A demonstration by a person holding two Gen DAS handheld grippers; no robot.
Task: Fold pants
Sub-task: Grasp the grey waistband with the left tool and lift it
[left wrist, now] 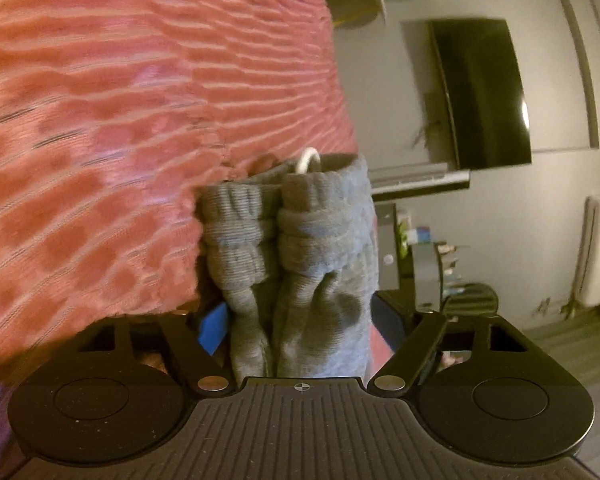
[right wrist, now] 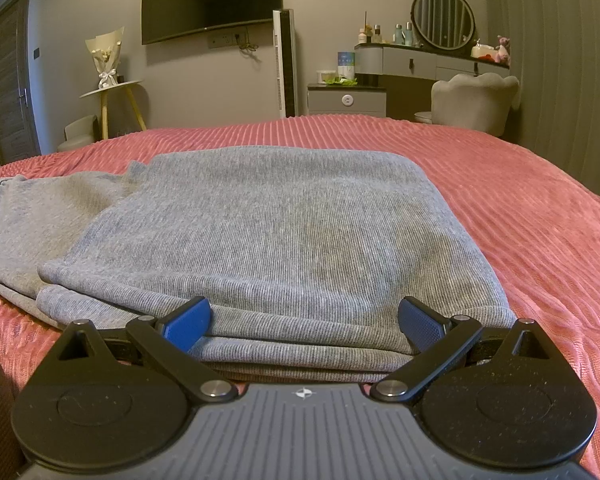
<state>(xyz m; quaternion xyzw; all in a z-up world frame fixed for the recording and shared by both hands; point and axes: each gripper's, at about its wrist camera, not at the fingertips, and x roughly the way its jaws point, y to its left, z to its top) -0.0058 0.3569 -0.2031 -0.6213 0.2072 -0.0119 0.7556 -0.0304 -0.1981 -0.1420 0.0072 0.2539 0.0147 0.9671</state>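
Grey pants (right wrist: 260, 240) lie folded on the pink bed (right wrist: 520, 208), waistband bunched between your left claw (left wrist: 300, 320), spread wide, not clamping. Your right claw (right wrist: 304, 320) straddles the near fold, released; tugging now could undo the layers.

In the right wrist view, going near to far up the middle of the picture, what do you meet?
Right gripper, jaws wide apart at the near edge of the folded grey pants → pink ribbed bedspread → white tower fan by the far wall → wall-mounted TV.
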